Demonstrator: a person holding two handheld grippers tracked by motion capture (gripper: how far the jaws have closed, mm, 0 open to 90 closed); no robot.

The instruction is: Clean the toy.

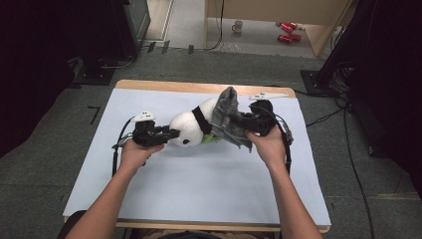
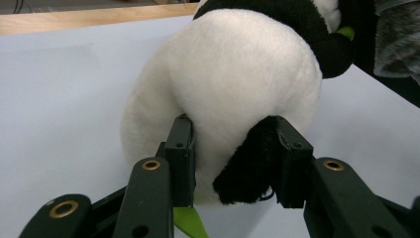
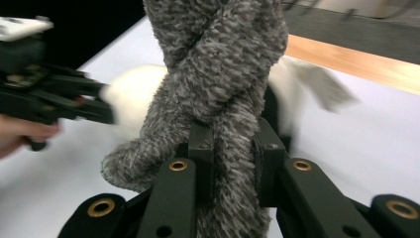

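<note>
A white and black panda plush point(image 1: 188, 128) lies on its side in the middle of the white table. My left gripper point(image 1: 171, 133) is shut on its head; in the left gripper view the pads press into the white fur and a black ear of the panda point(image 2: 237, 74), either side of the left gripper's point(image 2: 233, 153) gap. A grey fuzzy cloth point(image 1: 226, 112) stands up over the panda's body. My right gripper point(image 1: 244, 122) is shut on it, and in the right gripper view the twisted cloth point(image 3: 218, 74) runs up from the right gripper point(image 3: 233, 148). A green leaf point(image 1: 211, 139) pokes out under the panda.
The white table top point(image 1: 199, 184) has a wooden far edge point(image 1: 164, 86), with a small white part point(image 1: 271, 94) lying near it. On the floor beyond are a mug point(image 1: 238, 26) and red cans point(image 1: 288, 31). Cables point(image 1: 328, 117) run along the table's right side.
</note>
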